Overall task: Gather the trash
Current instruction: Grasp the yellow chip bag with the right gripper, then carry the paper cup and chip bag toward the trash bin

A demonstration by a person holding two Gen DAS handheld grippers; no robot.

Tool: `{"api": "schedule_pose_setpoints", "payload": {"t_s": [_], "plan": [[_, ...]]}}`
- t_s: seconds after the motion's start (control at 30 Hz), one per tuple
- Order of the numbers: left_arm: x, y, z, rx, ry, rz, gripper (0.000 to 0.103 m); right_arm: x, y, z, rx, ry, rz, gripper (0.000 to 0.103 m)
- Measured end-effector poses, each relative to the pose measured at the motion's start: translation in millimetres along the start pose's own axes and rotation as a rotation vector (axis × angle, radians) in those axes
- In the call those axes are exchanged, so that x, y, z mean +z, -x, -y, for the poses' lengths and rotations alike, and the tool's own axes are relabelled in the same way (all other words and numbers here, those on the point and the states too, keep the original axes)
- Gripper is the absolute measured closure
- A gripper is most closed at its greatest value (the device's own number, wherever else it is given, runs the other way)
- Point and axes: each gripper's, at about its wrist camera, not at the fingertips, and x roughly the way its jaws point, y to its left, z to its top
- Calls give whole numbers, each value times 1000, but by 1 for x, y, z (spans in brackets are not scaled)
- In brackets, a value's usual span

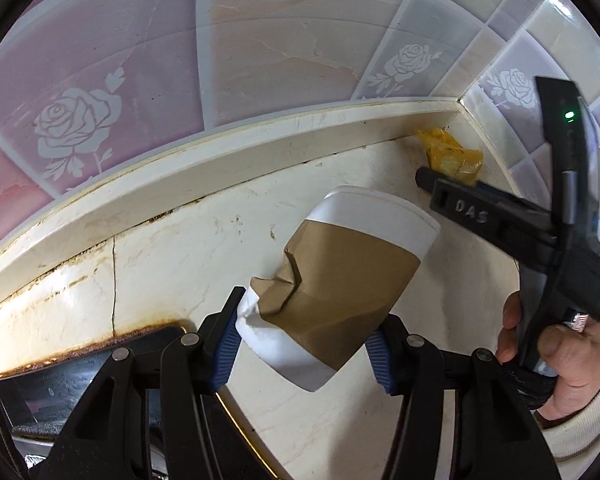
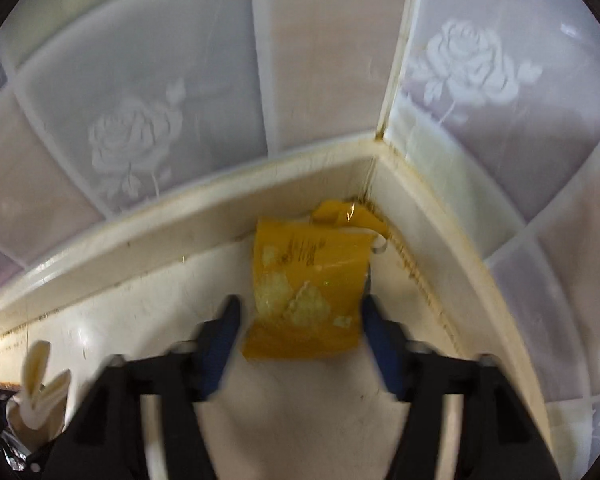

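One crushed paper cup (image 1: 340,280), white with a brown sleeve, is seen at the centre of the left wrist view, lying over the cream counter (image 1: 180,248). It is clamped at its dented lower end between the blue pads (image 1: 229,344) of the left hand-held gripper (image 1: 304,344), whose jaws stand about half closed on it.

One yellow wrapper (image 2: 308,292) is found in the corner where the counter (image 2: 140,304) meets two tiled walls, at the centre of the right wrist view and at the upper right of the left wrist view. Dark printing is carried on it, too blurred to be read. It lies between the pads of the right hand-held gripper (image 2: 300,332); the right pad is at its edge, but whether it is pinched cannot be told.

In the left wrist view the right hand-held gripper (image 1: 444,180) is seen at the right, held by one hand (image 1: 556,360) in a cream sleeve. The raised letters "DAS" (image 1: 472,210) are read on its finger. One green light (image 1: 569,115) is lit on its body.

Four rose-patterned tiles (image 1: 76,128) are counted there.
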Motion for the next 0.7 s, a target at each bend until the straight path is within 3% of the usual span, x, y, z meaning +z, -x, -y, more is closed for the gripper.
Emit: {"api": "schedule_pose_setpoints", "payload": {"t_s": [0.3, 0.53, 0.7], "plan": [[-36, 37, 16, 12, -20, 19, 49, -29, 37, -8, 28, 63, 32, 58], [-70, 90, 35, 20, -11, 63, 49, -73, 112, 0, 132, 60, 83, 58], [-117, 141, 56, 25, 2, 109, 49, -114, 180, 19, 205, 71, 132, 59]]}}
